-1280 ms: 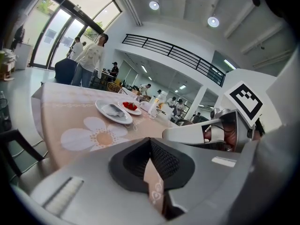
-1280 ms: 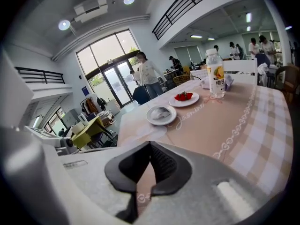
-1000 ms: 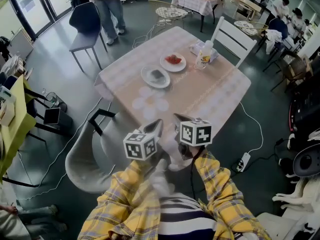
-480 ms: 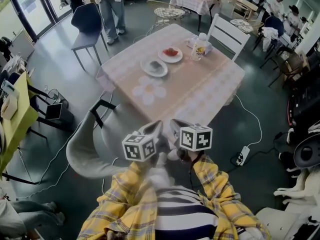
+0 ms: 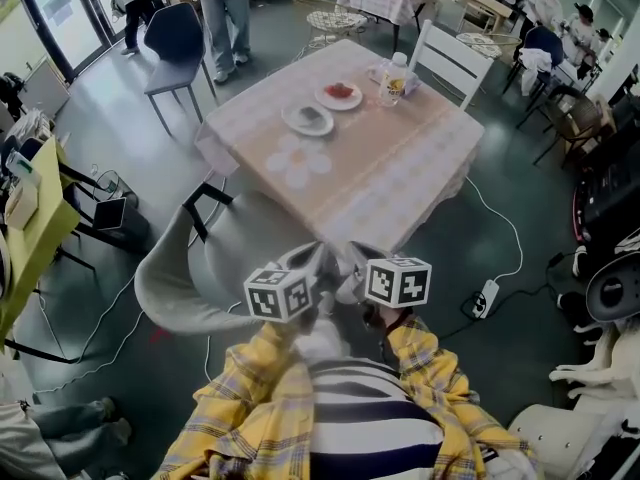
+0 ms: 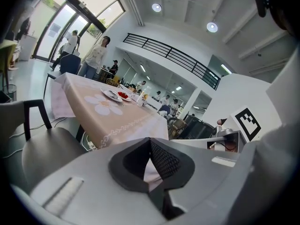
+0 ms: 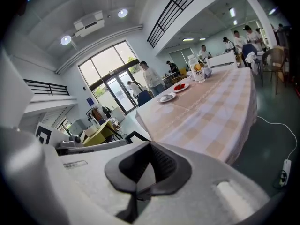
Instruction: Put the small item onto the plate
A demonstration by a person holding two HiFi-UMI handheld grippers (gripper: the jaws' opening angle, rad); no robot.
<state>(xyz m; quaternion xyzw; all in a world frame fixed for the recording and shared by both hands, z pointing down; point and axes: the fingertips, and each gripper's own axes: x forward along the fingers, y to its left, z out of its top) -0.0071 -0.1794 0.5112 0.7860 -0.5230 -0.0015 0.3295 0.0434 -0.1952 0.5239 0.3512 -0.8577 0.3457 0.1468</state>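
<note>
Left gripper (image 5: 312,258), right gripper (image 5: 352,260) now farther from table (image 5: 380,168)

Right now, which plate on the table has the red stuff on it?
The far plate, the one nearer the bottle, holds the red item. The near plate holds a grey item.

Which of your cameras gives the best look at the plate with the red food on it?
The head view: it looks down on the plate, so its whole round rim and the red food show. The left and right gripper views both catch it from low and far off, as a thin edge-on sliver with a red speck.
</note>
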